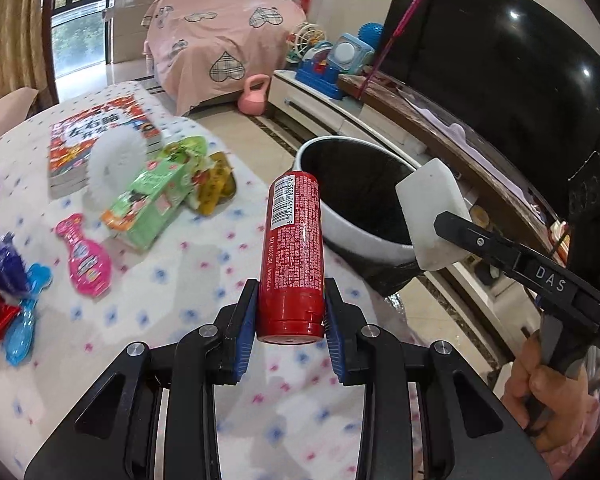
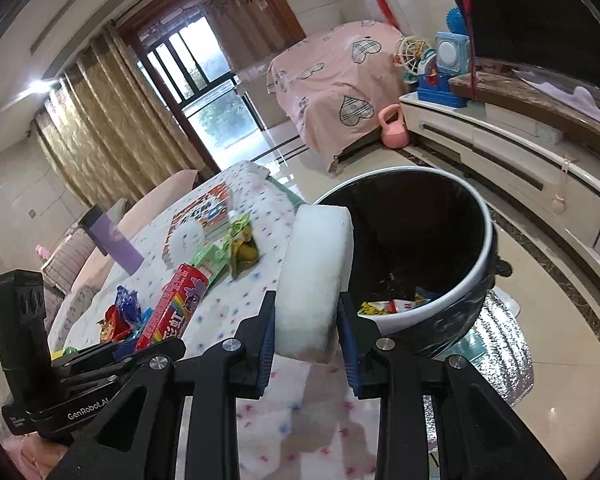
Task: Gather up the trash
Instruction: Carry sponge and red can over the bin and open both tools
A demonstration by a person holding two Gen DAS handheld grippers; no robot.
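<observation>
My left gripper (image 1: 291,322) is shut on a red cylindrical snack tube (image 1: 294,248), held above the dotted tablecloth (image 1: 172,280) and pointing at the bin. My right gripper (image 2: 307,332) is shut on a white foam block (image 2: 316,276); the same foam block (image 1: 430,212) shows at the right of the left wrist view. A white-rimmed trash bin with a black liner (image 2: 452,296) stands just beyond the table edge, with some wrappers (image 2: 392,306) inside. The same bin (image 1: 364,252) lies between the tube and the foam. Green boxes and wrappers (image 1: 160,196) stay on the table.
On the table lie a book (image 1: 92,136), a white frilled disc (image 1: 114,164), a pink packet (image 1: 84,256), blue and red wrappers (image 1: 4,280). A TV (image 1: 500,64) on a low cabinet (image 2: 520,160), toys (image 1: 332,60), a pink kettlebell (image 2: 392,128) and a pink-covered bed (image 2: 340,84) lie beyond.
</observation>
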